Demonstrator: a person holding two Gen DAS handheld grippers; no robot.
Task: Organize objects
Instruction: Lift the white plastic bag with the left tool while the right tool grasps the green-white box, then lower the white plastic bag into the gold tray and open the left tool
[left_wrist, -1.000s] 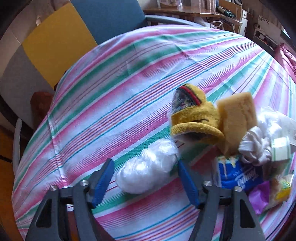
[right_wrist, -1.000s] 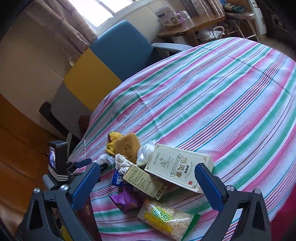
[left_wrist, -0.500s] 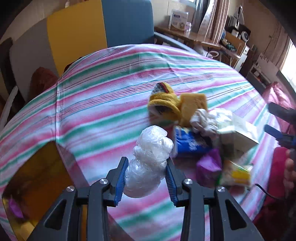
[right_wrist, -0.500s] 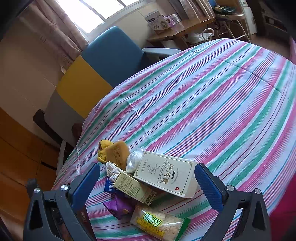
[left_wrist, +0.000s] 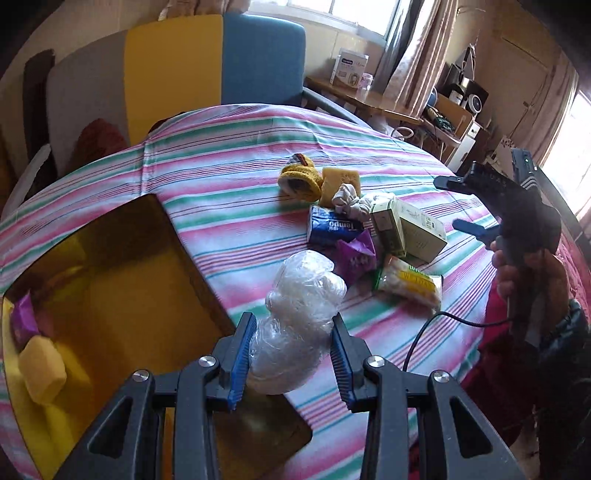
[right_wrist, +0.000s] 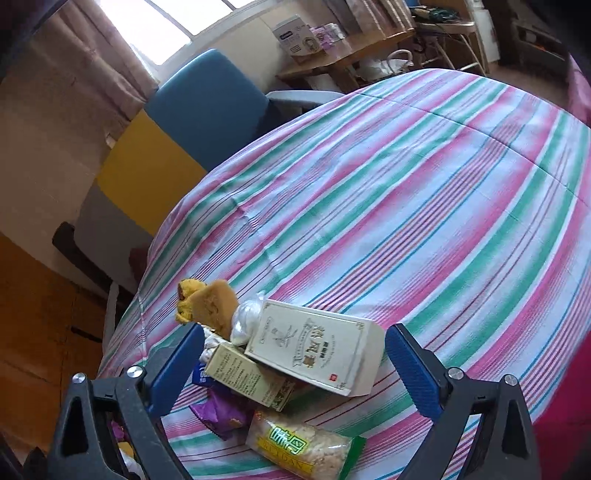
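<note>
A: What sits farthest left in the left wrist view?

B: A yellow bin (left_wrist: 122, 295) on the striped tablecloth (left_wrist: 229, 184). Inside it lie a yellow sponge (left_wrist: 42, 371) and a purple packet (left_wrist: 24, 314), both against its left side.

A: And the left gripper (left_wrist: 290, 356)?

B: It is clamped on a clear plastic bag (left_wrist: 299, 317). Both blue pads press into the bag's lower half, and the bag stands up between them, over the bin's right edge.

A: What lies to the right of that?

B: A pile on the cloth: a yellow knitted slipper (left_wrist: 299, 179), a tan sponge (left_wrist: 338, 182), a white scrunchie (left_wrist: 351, 201), a blue tissue pack (left_wrist: 334, 229), a purple wrapper (left_wrist: 356, 256), two cream boxes (left_wrist: 417, 230) and a bag of crackers (left_wrist: 410, 286).

A: Where is the right gripper (right_wrist: 293, 369)?

B: Held in a hand (left_wrist: 532, 273) at the far right, above the pile. In its own view the jaws are wide and closing a little, with the larger cream box (right_wrist: 314, 349) seen between them. The pads touch nothing.
</note>
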